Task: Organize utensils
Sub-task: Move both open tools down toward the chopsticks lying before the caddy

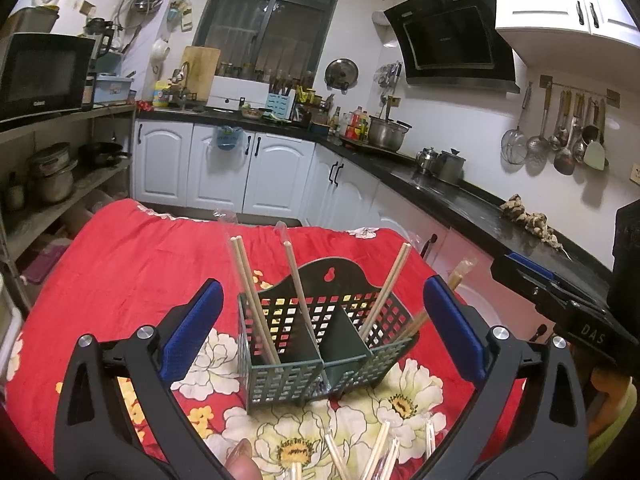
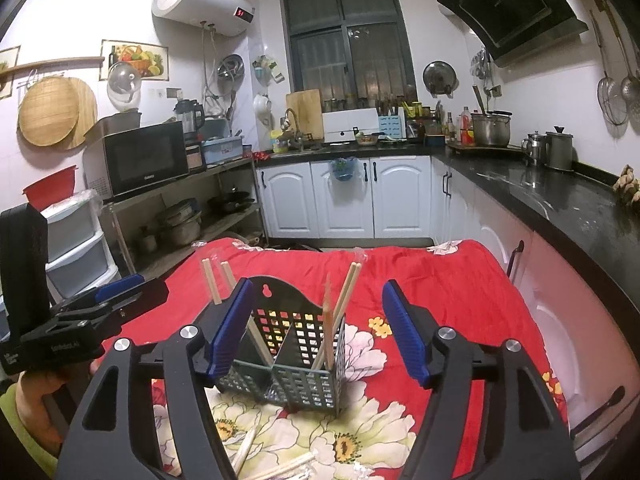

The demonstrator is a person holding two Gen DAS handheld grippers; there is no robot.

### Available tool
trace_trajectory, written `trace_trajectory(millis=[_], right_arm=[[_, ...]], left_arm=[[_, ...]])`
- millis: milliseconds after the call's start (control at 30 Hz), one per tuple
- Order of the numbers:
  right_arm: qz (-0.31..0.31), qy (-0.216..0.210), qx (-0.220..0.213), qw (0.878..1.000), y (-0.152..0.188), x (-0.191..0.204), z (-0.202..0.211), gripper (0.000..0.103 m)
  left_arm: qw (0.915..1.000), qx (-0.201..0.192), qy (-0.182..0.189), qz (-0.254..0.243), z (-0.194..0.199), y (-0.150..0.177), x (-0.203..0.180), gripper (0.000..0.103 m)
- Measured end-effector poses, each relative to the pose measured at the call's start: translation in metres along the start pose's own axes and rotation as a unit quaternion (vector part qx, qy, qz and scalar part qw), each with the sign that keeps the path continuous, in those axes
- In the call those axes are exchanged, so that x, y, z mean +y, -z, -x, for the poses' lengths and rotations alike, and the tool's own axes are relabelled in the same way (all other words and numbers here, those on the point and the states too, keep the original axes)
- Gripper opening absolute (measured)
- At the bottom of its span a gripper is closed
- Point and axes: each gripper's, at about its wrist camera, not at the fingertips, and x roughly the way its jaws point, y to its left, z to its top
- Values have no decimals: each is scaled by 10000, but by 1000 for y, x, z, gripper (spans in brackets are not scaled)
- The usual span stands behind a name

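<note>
I have both tools over the bench [image 1: 100,280], which is covered by a red flowered cloth [image 1: 132,264]. The left tool [image 1: 320,320] is spread wide with nothing between its blue pads; the right tool [image 2: 318,324] is also open and grips nothing. The caddy [image 1: 320,332], a dark slotted basket with two compartments, stands upright on the cloth near the front edge, straight ahead of both tools. Chopsticks [image 1: 256,300] lean in its left compartment, and more chopsticks [image 1: 384,296] lean in the right one, their tips sticking out above the rim. Loose chopsticks [image 1: 376,452] lie on the cloth nearer to me than the caddy, some in clear wrappers. In the left view the right tool shows at the right edge [image 1: 560,292].
</note>
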Motion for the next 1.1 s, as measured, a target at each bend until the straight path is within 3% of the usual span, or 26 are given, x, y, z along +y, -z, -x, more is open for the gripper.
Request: trace_trajectory(millis=[1100], right_arm=[[310,-158,534,9980,41,19,18,66]], left_arm=[[9996,238,132,24,21,35,1,92]])
